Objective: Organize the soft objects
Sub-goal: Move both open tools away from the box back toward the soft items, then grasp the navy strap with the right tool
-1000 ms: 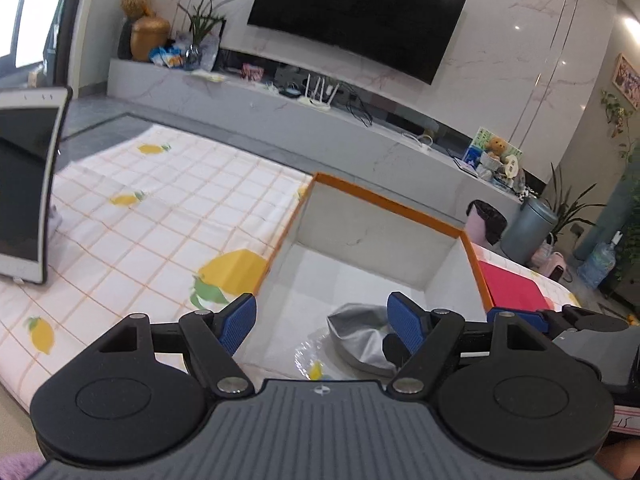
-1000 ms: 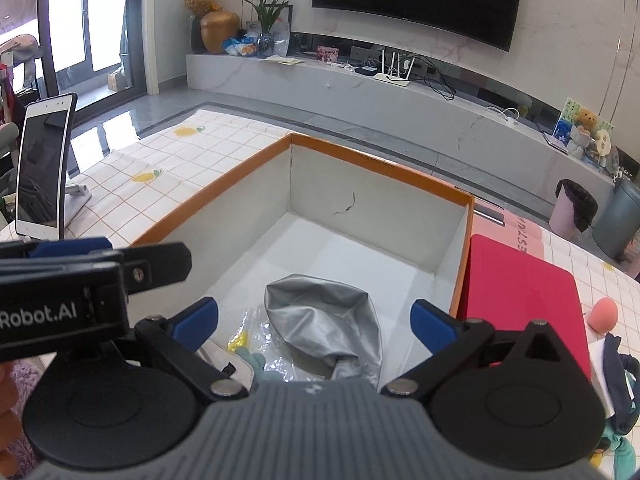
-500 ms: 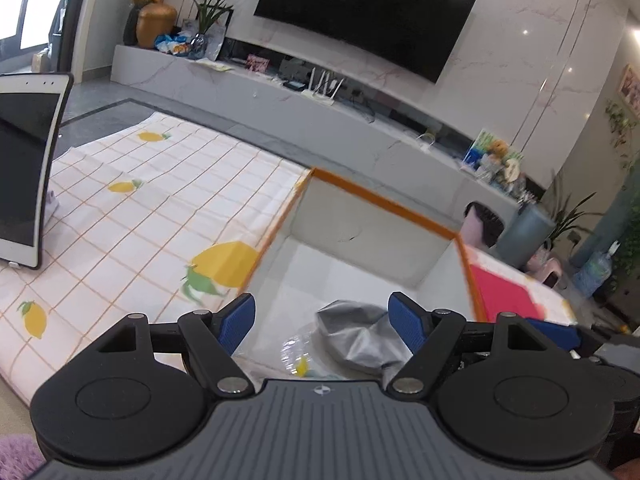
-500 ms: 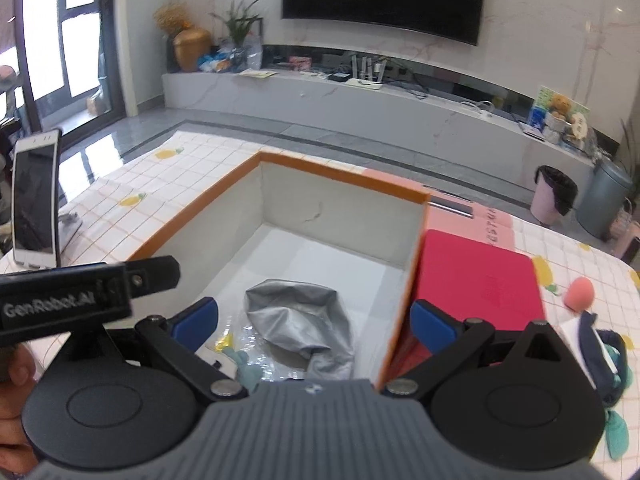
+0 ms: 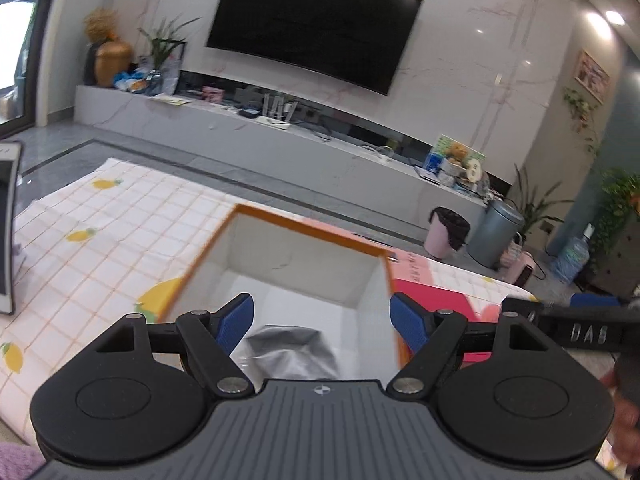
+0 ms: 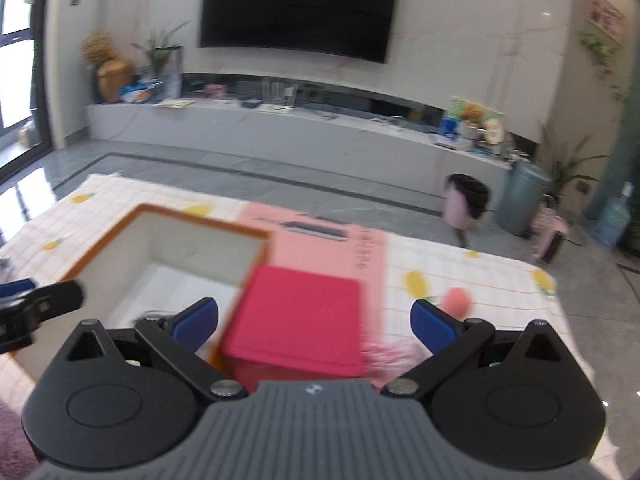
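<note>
A white box with an orange rim (image 5: 308,226) stands on the lemon-print cloth. A crumpled silver soft pouch (image 5: 292,350) lies inside it, just below and ahead of my left gripper (image 5: 322,320), which is open and holds nothing. My right gripper (image 6: 316,322) is also open and empty, hanging over a flat red box (image 6: 296,312) beside the orange-rimmed box (image 6: 200,226). A pink egg-shaped sponge (image 6: 458,300) lies on the cloth near the right fingertip. The silver pouch is hidden in the right wrist view.
A phone on a stand (image 5: 6,232) is at the cloth's (image 5: 100,240) left edge. A flat pink carton (image 6: 328,236) lies behind the red box. A purple cloth (image 5: 16,456) shows at the lower left. Beyond the table edge are floor, two bins and a TV wall.
Both grippers rose and drew back from the box. The right one swung to the right, from over the silver pouch to over the red box, and the pouch left its view.
</note>
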`<action>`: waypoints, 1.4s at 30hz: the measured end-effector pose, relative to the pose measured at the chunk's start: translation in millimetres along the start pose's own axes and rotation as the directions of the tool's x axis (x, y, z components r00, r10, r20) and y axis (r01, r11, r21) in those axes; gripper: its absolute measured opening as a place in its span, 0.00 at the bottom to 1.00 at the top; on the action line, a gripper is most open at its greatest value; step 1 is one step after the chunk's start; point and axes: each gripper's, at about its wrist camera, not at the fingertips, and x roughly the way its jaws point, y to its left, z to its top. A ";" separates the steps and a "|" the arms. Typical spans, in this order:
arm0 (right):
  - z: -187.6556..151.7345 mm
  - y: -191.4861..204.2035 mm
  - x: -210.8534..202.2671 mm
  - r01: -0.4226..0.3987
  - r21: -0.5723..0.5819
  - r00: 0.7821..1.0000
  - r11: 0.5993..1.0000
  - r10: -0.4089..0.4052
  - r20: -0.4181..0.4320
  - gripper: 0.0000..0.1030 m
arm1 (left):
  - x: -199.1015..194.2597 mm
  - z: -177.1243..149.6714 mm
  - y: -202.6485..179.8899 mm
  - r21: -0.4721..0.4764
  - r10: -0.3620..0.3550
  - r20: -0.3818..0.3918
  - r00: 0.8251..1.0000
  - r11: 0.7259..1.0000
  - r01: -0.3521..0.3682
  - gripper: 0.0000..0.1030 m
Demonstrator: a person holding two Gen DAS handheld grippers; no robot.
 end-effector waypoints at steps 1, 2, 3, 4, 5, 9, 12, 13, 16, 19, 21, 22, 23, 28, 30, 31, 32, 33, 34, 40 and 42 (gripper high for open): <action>2.2 -11.5 -1.7 0.025 0.006 1.000 1.000 -0.025 0.003 0.97 | 1.6 0.2 -8.1 0.015 -0.013 -0.005 1.000 1.000 0.013 0.88; 4.4 -22.3 -3.0 0.052 0.008 0.999 0.999 -0.052 0.007 0.97 | 3.1 -0.2 -15.2 0.032 -0.024 -0.009 1.000 0.999 0.024 0.88; 6.9 -32.5 -3.7 0.079 -0.001 0.997 0.997 -0.079 0.008 0.97 | 5.1 -1.1 -22.4 0.048 -0.032 -0.012 0.999 0.998 0.032 0.88; 8.9 -42.3 -4.2 0.104 -0.013 0.995 0.994 -0.104 0.009 0.97 | 6.7 -2.4 -30.0 0.066 -0.040 -0.013 0.999 0.997 0.041 0.88; 10.3 -52.5 -4.3 0.128 -0.024 0.992 0.991 -0.128 0.012 0.97 | 9.3 -3.8 -38.0 0.085 -0.050 -0.016 0.999 0.995 0.052 0.88; 9.1 -91.8 5.7 0.193 -0.074 0.981 0.978 -0.192 0.024 0.97 | 21.9 -15.0 -71.9 0.160 -0.098 -0.038 0.994 0.982 0.103 0.88; 0.8 -120.8 23.3 0.184 -0.069 0.982 0.981 -0.180 0.053 0.93 | 26.7 -32.0 -105.7 0.278 -0.107 -0.001 0.994 0.955 0.103 0.88; -3.1 -129.3 30.0 0.165 -0.069 0.985 0.984 -0.160 0.067 0.90 | 28.6 -37.9 -117.8 0.317 -0.114 0.008 0.993 0.943 0.105 0.88; -14.6 -148.2 54.4 0.094 -0.083 0.994 0.992 -0.089 0.057 0.83 | 35.8 -55.2 -145.6 0.381 -0.186 -0.016 0.982 0.907 0.178 0.88; -29.6 -158.5 81.3 0.062 -0.061 0.998 0.996 -0.060 0.027 0.72 | 42.1 -72.3 -163.5 0.402 -0.259 -0.049 0.965 0.879 0.256 0.88; -41.4 -166.1 100.1 0.055 -0.022 0.998 0.998 -0.055 -0.007 0.66 | 49.1 -83.6 -173.4 0.435 -0.281 -0.056 0.958 0.857 0.277 0.88; -47.0 -170.6 110.8 0.049 -0.002 0.998 0.999 -0.049 -0.037 0.65 | 52.9 -88.3 -175.3 0.453 -0.281 -0.059 0.958 0.847 0.276 0.88; -51.5 -173.1 120.1 0.043 0.011 0.997 0.999 -0.042 -0.067 0.57 | 57.4 -93.1 -177.4 0.473 -0.278 -0.066 0.958 0.837 0.275 0.88; -68.5 -180.1 155.4 0.055 0.047 0.985 0.997 -0.047 -0.165 0.40 | 76.9 -116.3 -180.1 0.509 -0.260 -0.114 0.959 0.814 0.281 0.88; -72.8 -178.1 162.8 0.034 0.044 0.984 0.998 -0.026 -0.175 0.35 | 82.5 -123.4 -179.1 0.519 -0.251 -0.126 0.960 0.808 0.279 0.88; -73.8 -176.5 166.1 0.030 0.038 0.984 0.999 -0.022 -0.178 0.32 | 82.7 -127.3 -178.7 0.523 -0.247 -0.117 0.962 0.808 0.271 0.88; -74.7 -174.8 168.7 0.030 0.033 0.983 0.999 -0.023 -0.181 0.22 | 79.5 -130.9 -176.7 0.529 -0.246 -0.101 0.964 0.808 0.262 0.88; -76.0 -174.6 171.4 0.034 0.037 0.982 0.999 -0.027 -0.189 0.11 | 78.7 -135.3 -175.6 0.533 -0.252 -0.086 0.964 0.806 0.259 0.88; -76.5 -174.0 174.6 0.040 0.048 0.980 0.998 -0.030 -0.197 0.09 | 78.6 -138.8 -174.3 0.532 -0.261 -0.083 0.962 0.804 0.264 0.88; -81.6 -167.3 173.9 0.055 -0.004 0.981 0.998 -0.055 -0.189 0.02 | 86.2 -149.2 -180.0 0.529 -0.269 -0.128 0.955 0.796 0.295 0.88; -79.1 -170.5 171.2 0.084 0.025 0.975 0.996 -0.077 -0.206 0.01 | 88.0 -153.2 -184.0 0.542 -0.269 -0.127 0.955 0.787 0.294 0.88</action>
